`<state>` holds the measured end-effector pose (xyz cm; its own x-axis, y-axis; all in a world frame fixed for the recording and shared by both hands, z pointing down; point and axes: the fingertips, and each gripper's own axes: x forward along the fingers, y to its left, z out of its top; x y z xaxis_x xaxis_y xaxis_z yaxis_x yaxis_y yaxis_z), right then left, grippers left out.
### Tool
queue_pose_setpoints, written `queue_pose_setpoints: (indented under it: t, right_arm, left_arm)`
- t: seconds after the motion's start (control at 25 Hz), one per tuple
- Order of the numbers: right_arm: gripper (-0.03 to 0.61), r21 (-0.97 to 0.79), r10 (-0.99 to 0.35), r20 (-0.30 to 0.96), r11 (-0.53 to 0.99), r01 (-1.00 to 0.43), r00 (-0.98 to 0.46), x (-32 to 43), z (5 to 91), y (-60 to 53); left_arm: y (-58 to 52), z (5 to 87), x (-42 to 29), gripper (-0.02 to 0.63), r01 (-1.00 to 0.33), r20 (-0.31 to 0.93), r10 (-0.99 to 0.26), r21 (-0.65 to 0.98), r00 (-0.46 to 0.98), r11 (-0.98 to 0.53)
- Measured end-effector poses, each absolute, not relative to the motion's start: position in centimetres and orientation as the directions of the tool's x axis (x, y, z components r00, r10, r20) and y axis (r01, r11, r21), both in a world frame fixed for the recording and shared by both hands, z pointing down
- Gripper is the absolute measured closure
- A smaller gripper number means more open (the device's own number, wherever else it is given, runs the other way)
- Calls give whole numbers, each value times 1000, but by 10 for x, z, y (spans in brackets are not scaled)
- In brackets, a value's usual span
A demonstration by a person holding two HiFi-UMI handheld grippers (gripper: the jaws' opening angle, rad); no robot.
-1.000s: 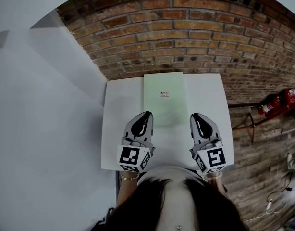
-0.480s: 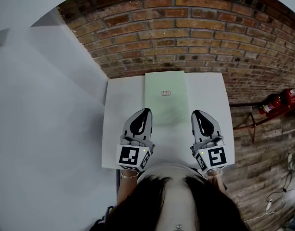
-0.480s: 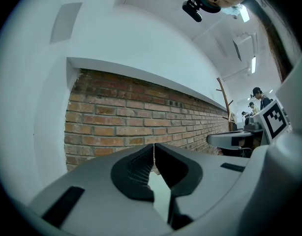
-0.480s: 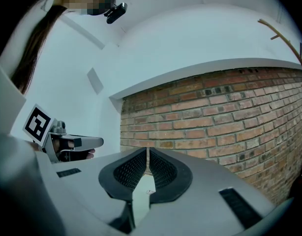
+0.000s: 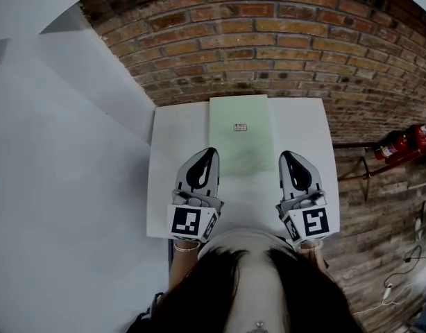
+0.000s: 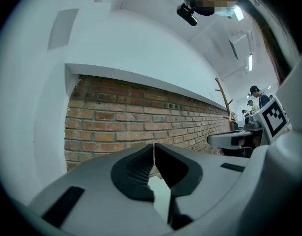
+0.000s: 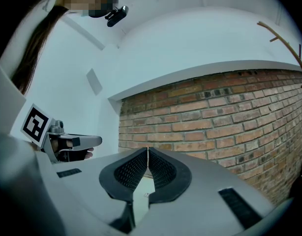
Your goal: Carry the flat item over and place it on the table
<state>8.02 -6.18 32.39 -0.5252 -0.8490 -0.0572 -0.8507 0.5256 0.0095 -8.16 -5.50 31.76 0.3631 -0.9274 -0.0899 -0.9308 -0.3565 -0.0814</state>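
The flat item, a pale green sheet [image 5: 241, 134] with a small label, lies on the white table [image 5: 175, 127], its far edge against the brick wall. My left gripper [image 5: 209, 151] hovers over the table by the sheet's near left corner, its jaws shut and empty. At the sheet's near right, my right gripper [image 5: 288, 155] is also shut on nothing. In the left gripper view the jaws [image 6: 154, 145] meet tip to tip, with the green sheet [image 6: 161, 197] showing below them. The right gripper view shows its jaws [image 7: 148, 150] closed the same way over the sheet [image 7: 143, 190].
A brick wall [image 5: 268, 54] stands right behind the table, and a white wall [image 5: 74, 151] runs along the left. A red fire extinguisher [image 5: 400, 143] lies on the floor at the right. People stand far off in the left gripper view [image 6: 256, 97].
Both grippers stay shut over the near part of the table. Only the head view has shifted a little.
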Motion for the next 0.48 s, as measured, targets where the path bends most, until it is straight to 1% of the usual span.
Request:
queue_pose_setpoints:
  t: [0.48]
  right_arm:
    - [537,24,-858,-57,510,-860,-510,82,324,-67]
  left_arm:
    - [-62,319,-83,595,-932,-99,-928,-90,358,-350]
